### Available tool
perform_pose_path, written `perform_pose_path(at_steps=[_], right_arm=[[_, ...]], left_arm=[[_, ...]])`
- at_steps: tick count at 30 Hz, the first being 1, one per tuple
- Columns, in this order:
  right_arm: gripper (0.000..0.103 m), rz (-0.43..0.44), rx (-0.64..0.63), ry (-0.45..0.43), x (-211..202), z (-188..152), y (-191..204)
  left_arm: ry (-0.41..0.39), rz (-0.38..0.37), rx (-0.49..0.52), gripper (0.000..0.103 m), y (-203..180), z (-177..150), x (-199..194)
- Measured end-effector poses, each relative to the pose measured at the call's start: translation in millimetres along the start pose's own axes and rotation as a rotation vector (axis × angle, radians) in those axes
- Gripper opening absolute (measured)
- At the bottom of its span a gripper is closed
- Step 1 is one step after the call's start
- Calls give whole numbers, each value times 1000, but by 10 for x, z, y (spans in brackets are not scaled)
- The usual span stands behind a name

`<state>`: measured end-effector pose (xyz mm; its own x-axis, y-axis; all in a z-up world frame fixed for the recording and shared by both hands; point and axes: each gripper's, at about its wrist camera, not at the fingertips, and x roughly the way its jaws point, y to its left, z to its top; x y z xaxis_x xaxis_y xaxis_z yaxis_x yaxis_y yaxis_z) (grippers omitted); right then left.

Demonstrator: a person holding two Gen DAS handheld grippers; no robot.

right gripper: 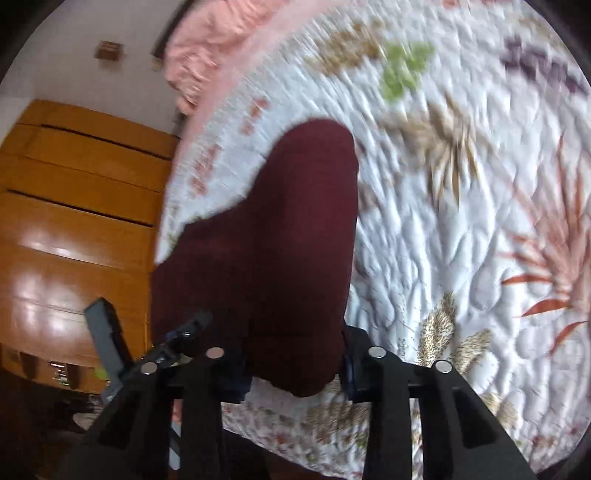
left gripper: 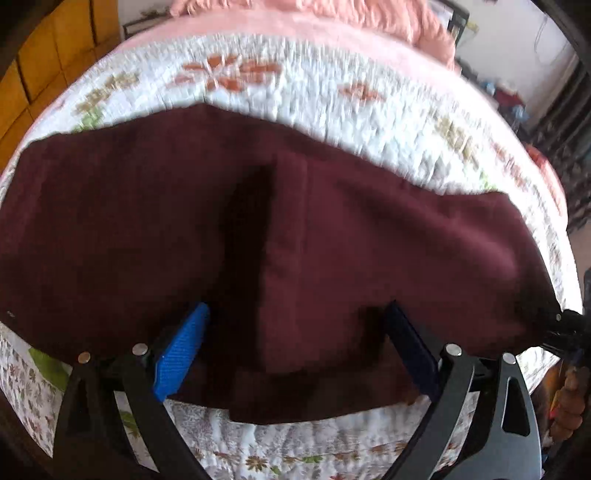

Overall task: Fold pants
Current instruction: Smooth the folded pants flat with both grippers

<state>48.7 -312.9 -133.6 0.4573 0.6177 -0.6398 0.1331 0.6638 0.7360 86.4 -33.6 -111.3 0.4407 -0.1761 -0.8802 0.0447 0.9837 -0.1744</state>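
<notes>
Maroon pants [left gripper: 332, 240] spread on floral quilt [left gripper: 295, 92]; left claw [left gripper: 295, 314] open over near edge.

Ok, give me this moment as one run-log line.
step: fold pants | pants: maroon, flat on quilt | left gripper: open over near edge | right gripper: closed on pants end

Pants [left gripper: 332, 229]: maroon cloth, matt, fine even weave, soft drape with one deep fold. Quilt [right gripper: 461, 221]: white printed cloth, stitched and puckered, rough-looking, matt. Blanket [left gripper: 314, 14]: pink, fluffy, matt. Wardrobe [right gripper: 74, 240]: orange-brown wood, smooth, glossy, with bright window reflections. Left gripper [left gripper: 295, 350]: black matt plastic arms with small shiny metal discs; its fingers [left gripper: 181, 354] carry blue ribbed plastic pads. Right gripper [right gripper: 295, 369]: the same black matt plastic with metal discs.
</notes>
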Motion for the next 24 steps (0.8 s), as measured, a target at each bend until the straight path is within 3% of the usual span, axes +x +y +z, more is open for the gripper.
perform_pose_path(at_steps=[2,4,6,8,11,15,17,20,24], right_arm=[[35,17,-30,-41,-114,-54,54],[35,-35,-40,-32,-53,-155,11],[37,-123,-27,5,109,-242,-143],[40,-84,14,4,136,-246,-250],[53,-63,11,22,36,-199,-241],[54,-231,-134,-94,-331,-108,55],[54,-233,-206,-145,-468,-62,294],[54,-223,-273,-129,-400,11,575],[50,-273,-336,-78,-42,26,831]], left_arm=[[-85,-19,-3,95,-20,1,-169],[-112,-9,9,95,-61,-8,-205],[-59,24,45,95,-109,-36,-69],[32,67,81,96,-113,-107,163],[9,38,56,96,-33,-170,138],[-44,30,48,95,-63,-131,-76],[-71,15,53,95,-127,-60,-170],[-104,0,88,95,-290,52,-236],[-66,53,117,95,-394,120,-47]])
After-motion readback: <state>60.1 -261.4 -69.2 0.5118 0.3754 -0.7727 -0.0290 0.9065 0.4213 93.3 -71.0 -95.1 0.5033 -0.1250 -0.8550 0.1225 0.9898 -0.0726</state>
